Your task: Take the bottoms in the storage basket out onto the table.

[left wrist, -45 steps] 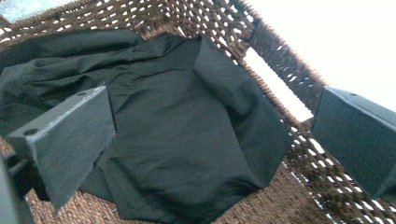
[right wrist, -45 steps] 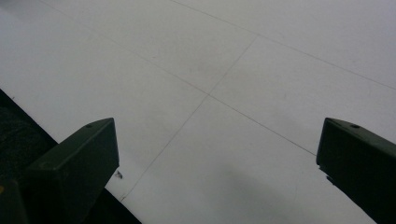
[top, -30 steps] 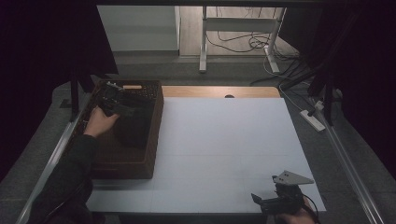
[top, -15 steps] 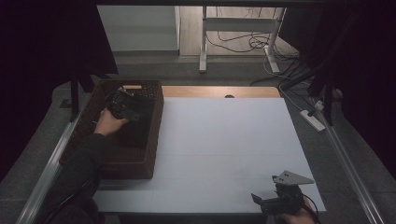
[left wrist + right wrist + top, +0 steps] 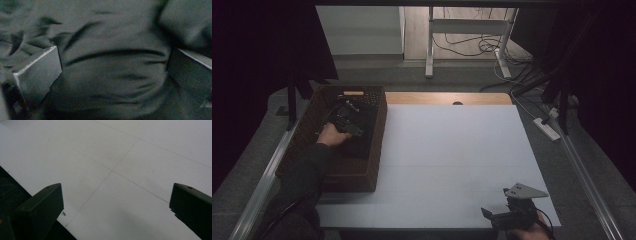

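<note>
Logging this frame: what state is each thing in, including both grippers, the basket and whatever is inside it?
Left gripper: down inside the basket, jaws open wide over the cloth.
Right gripper: at the table's near right corner, jaws open, nothing between them.
Wicker basket: upright at the table's left edge, open-topped.
Dark cloth: crumpled in the basket, not clamped.
White table: bare between basket and right gripper.

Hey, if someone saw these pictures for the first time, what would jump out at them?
Probably the brown wicker basket at the table's left edge, where the left gripper reaches down with its jaws spread over dark crumpled cloth. Next, the broad white table, with the right gripper open at its near right corner.
</note>
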The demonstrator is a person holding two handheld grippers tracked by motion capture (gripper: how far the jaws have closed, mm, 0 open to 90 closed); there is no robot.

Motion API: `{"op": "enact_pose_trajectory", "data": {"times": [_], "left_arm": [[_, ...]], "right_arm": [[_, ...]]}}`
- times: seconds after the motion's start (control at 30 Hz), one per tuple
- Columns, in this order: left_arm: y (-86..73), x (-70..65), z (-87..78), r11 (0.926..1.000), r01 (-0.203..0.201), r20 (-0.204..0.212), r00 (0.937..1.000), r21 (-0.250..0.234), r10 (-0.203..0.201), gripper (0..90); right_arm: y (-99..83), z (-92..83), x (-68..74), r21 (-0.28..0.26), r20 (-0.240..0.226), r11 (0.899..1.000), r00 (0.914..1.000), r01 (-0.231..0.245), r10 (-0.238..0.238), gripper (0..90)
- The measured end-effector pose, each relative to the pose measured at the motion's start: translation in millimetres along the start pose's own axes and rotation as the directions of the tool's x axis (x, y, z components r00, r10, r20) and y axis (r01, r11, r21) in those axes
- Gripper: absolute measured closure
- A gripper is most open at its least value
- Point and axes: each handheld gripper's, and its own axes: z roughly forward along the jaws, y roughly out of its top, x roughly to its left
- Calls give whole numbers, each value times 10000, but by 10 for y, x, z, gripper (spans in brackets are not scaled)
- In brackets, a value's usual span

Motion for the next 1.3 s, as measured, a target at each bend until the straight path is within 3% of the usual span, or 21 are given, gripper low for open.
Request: {"op": "enact_pose_trajectory", "data": {"times": [0.23,0.3,0.47,0.53,0.63,0.73,1.03,1.17,1.3], "left_arm": [[48,-67,29,9990,-81,-310,9995,444,95,0],[47,-78,7,9991,-134,-241,9996,404,144,42],[29,-49,-75,9997,45,63,10000,249,-47,230],[10,-33,-94,9997,262,583,9979,32,-264,464],[3,5,-111,9985,547,722,9959,10,-546,555],[12,-13,-125,9993,376,642,9972,-15,-375,693],[83,-120,-181,9996,-73,-196,9998,278,78,753],[91,-141,-297,9997,-103,-626,9980,-241,88,767],[83,-147,-388,9977,-81,-705,9975,-678,33,770]], "right_arm": [[0,-1,2,17,8,10000,10000,27,-27,0],[0,-1,1,24,9,10000,10000,19,-19,0],[-2,-2,2,16,17,10000,10000,25,-25,0],[-2,-3,3,8,21,10000,10000,12,-12,0],[-3,-2,5,2,24,10000,10000,26,-26,0],[-3,-2,6,2,22,10000,10000,32,-32,0],[-6,-10,-1,-32,20,10000,10000,5,-5,0],[-7,-12,0,-39,26,10000,10000,0,0,0],[-7,-13,-3,-45,27,10000,10000,-7,7,0]]}}
